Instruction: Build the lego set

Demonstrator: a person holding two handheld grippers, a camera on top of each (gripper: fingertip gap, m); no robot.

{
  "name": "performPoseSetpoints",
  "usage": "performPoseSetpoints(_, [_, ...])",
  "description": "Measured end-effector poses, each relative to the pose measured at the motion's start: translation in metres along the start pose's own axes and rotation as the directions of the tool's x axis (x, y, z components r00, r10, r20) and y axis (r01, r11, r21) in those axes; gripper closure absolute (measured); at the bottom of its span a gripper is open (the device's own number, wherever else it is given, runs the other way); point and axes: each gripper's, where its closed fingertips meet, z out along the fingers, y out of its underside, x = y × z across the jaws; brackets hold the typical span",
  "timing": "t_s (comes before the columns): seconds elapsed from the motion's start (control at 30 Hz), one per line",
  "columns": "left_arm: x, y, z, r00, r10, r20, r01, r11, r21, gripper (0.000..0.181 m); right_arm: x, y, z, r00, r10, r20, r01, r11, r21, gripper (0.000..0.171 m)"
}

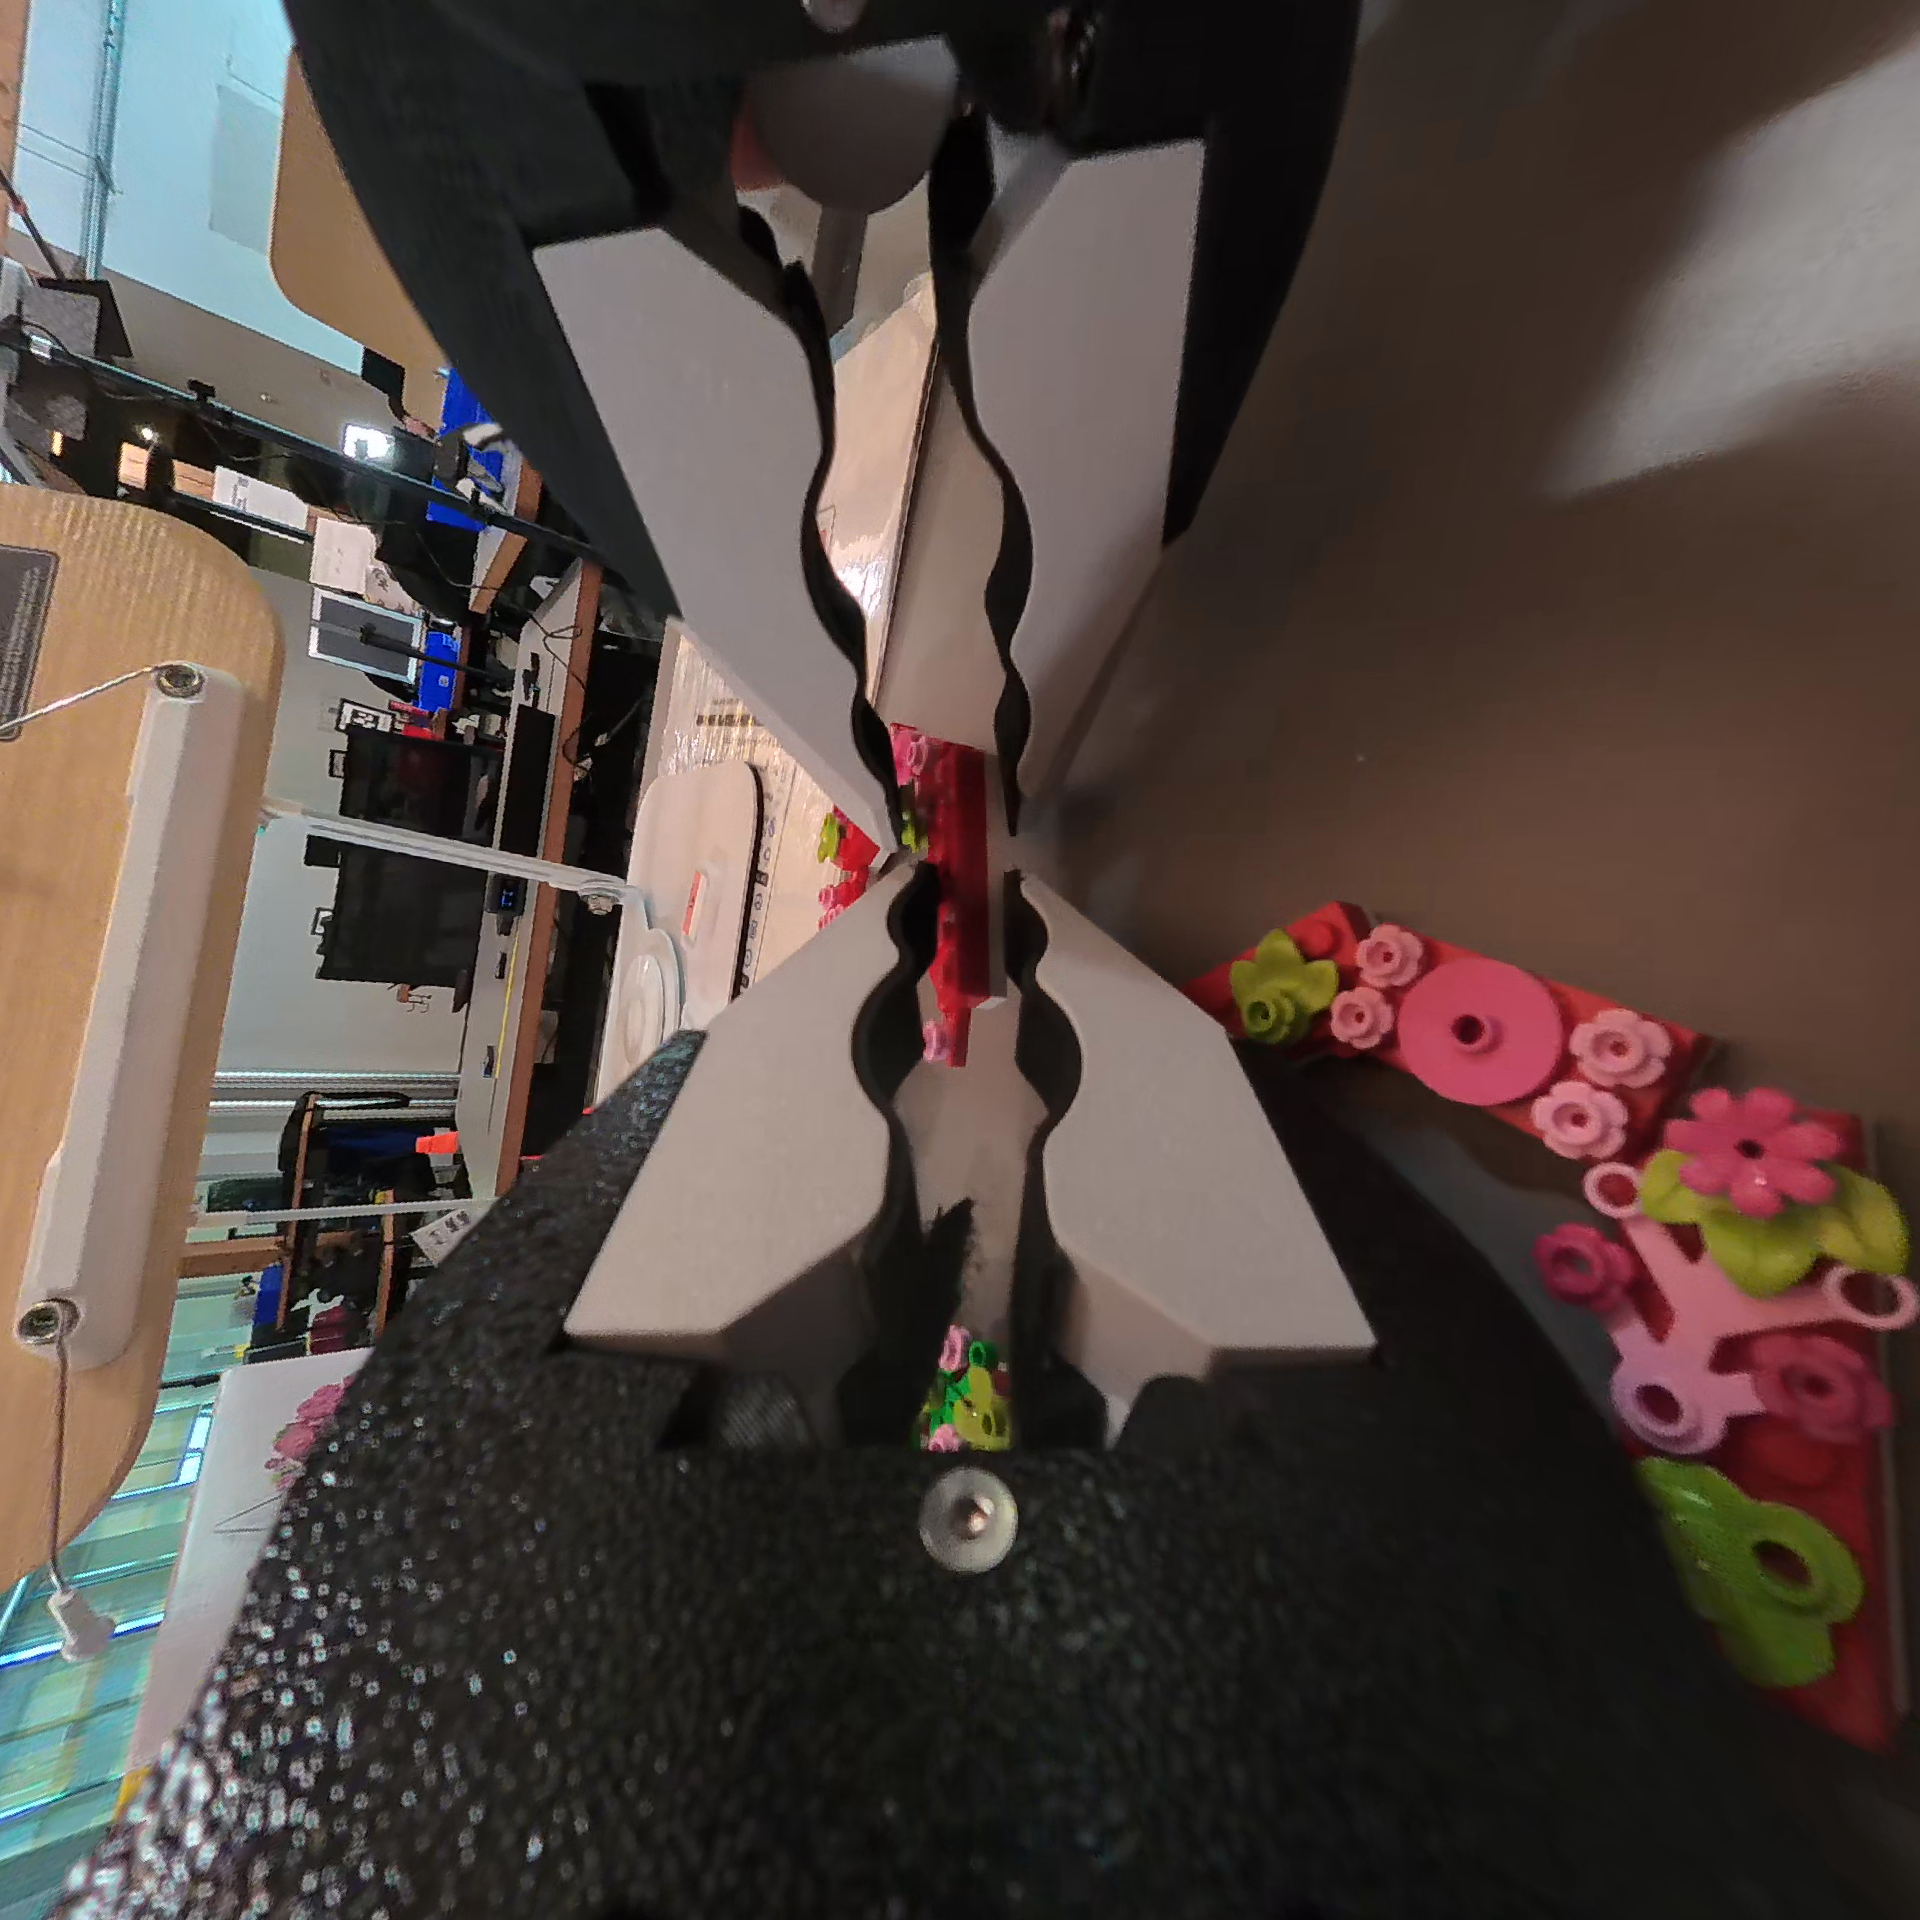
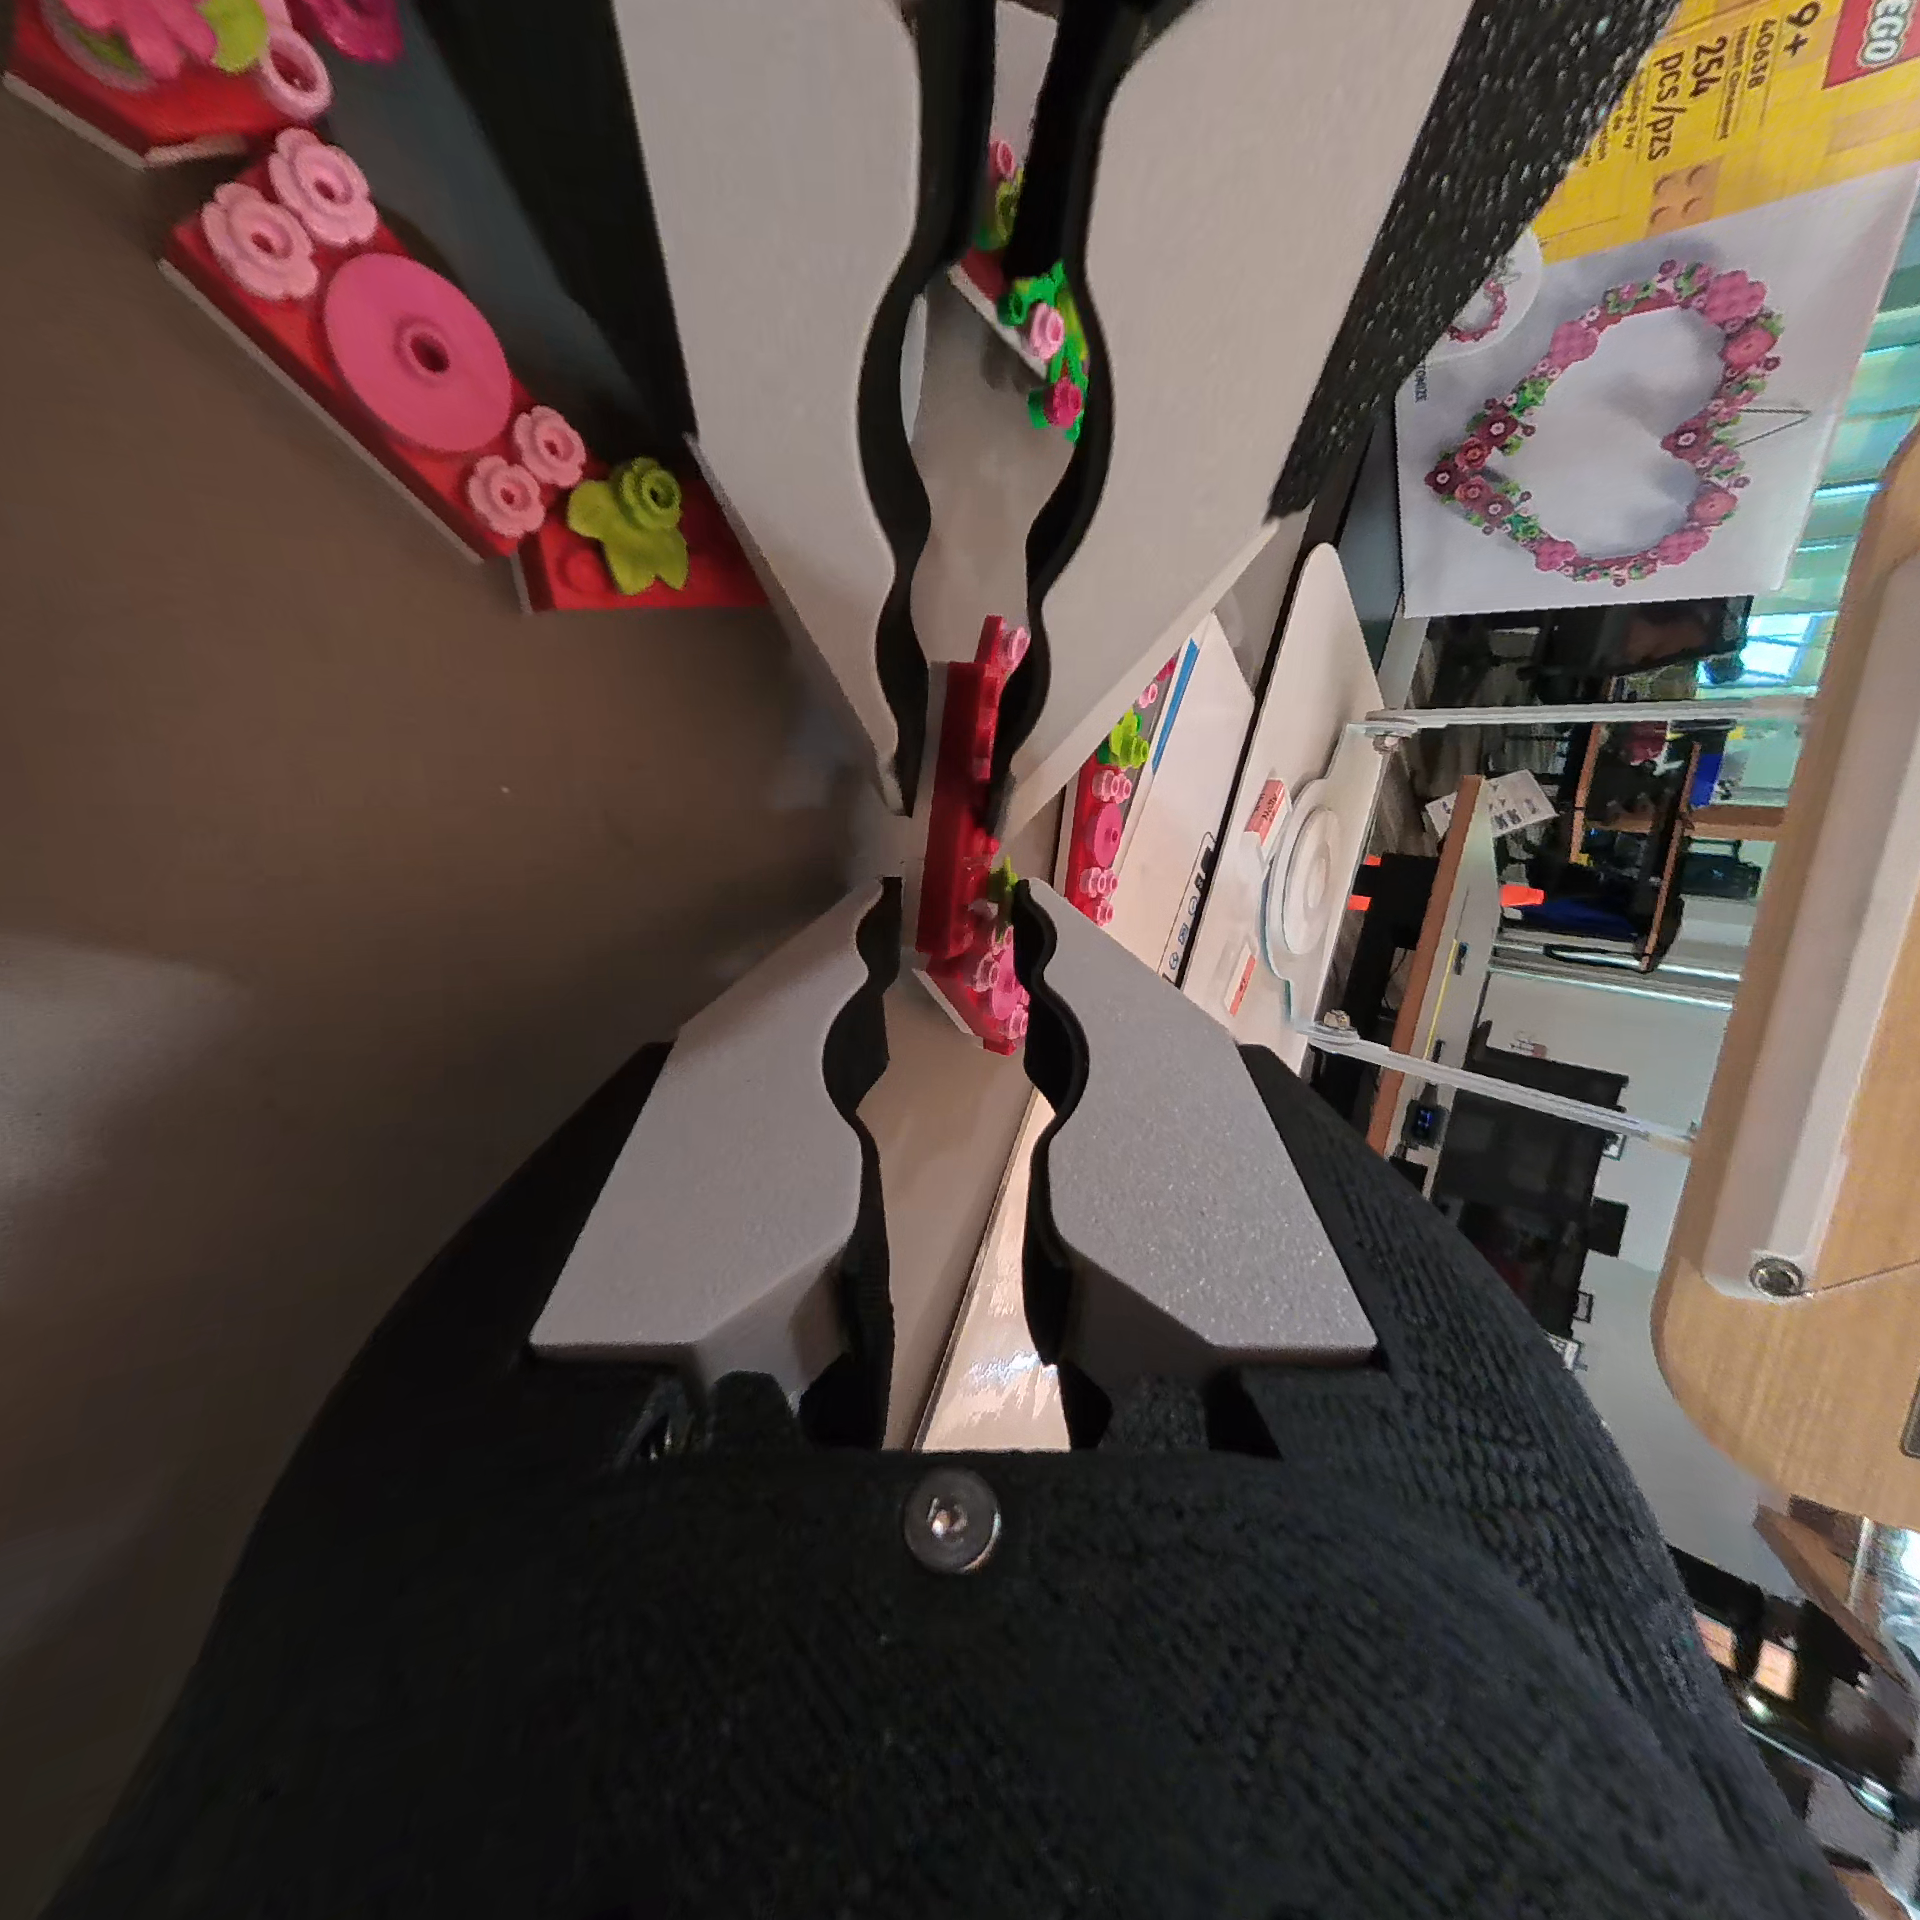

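Red studded plate (image 1: pixel 961 883) is pinched between both hand-held grippers' wavy grey fingers (image 1: pixel 1122 1049).

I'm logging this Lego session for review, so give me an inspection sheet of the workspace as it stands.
Surface: brown tabletop, bare where visible.
Job's things: small red plate section with flowers, pinched from opposite ends by both grippers; larger flowered red frame section lying on the table.
Clutter: Lego box; white instruction sheets behind.
Grippers: left hand-held gripper and right hand-held gripper both shut on the small section, tips nearly meeting.
Cables: thin wire on a wooden panel.
Surroundings: desks, monitors, blue bins behind.
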Motion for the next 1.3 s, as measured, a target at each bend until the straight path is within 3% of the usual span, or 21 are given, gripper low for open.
performPoseSetpoints(0.37, [0.000, -0.003, 0.000, 1.000, -0.013, -0.004, 0.013, 1.000, 0.006, 0.170, 0.003, 0.002, -0.002, 0.993, -0.097, -0.072, 0.095, 0.995, -0.032, 0.157])
performPoseSetpoints(0.8, [0.008, -0.003, 0.002, 0.997, 0.075, -0.012, -0.075, 0.997, -0.013, 0.170, -0.007, 0.003, -0.001, 0.960, -0.277, 0.030, 0.278, 0.958, -0.068, 0.155])
performPoseSetpoints(1.3, [0.005, -0.002, 0.004, 0.998, 0.055, 0.001, -0.055, 0.998, -0.022, 0.170, -0.005, 0.004, -0.001, 0.994, -0.110, 0.008, 0.110, 0.992, -0.059, 0.154])
